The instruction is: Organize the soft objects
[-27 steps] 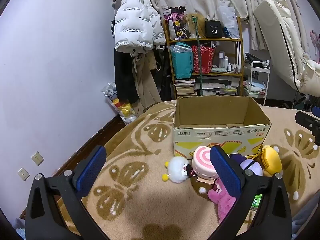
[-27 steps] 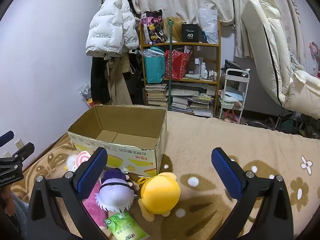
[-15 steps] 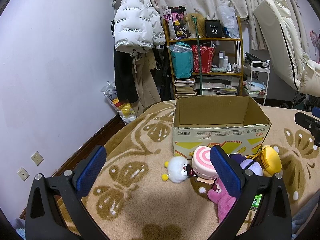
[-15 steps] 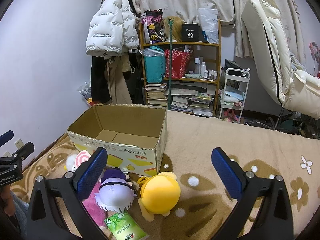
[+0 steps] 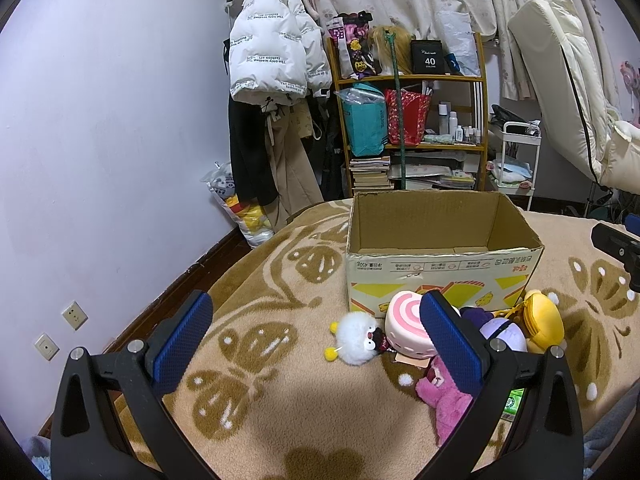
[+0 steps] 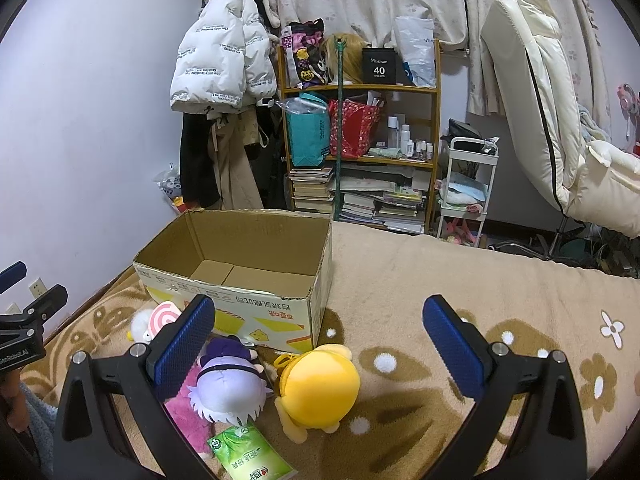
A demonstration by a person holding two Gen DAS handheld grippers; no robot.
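plush toys (image 6: 316, 388) before box (image 6: 256, 312), shelf (image 6: 360, 152) behind

1. The left wrist camera sits low over the blanket (image 5: 280, 360), left of the toy pile, facing the far bookshelf (image 5: 412, 120).
2. The right wrist camera sits near the toys, further right, facing the same shelf (image 6: 360, 140).
3. Both views share the cardboard box (image 5: 440, 272) (image 6: 240, 300), the yellow plush (image 5: 544, 320) (image 6: 320, 384) and the purple plush (image 5: 502, 332) (image 6: 228, 388).
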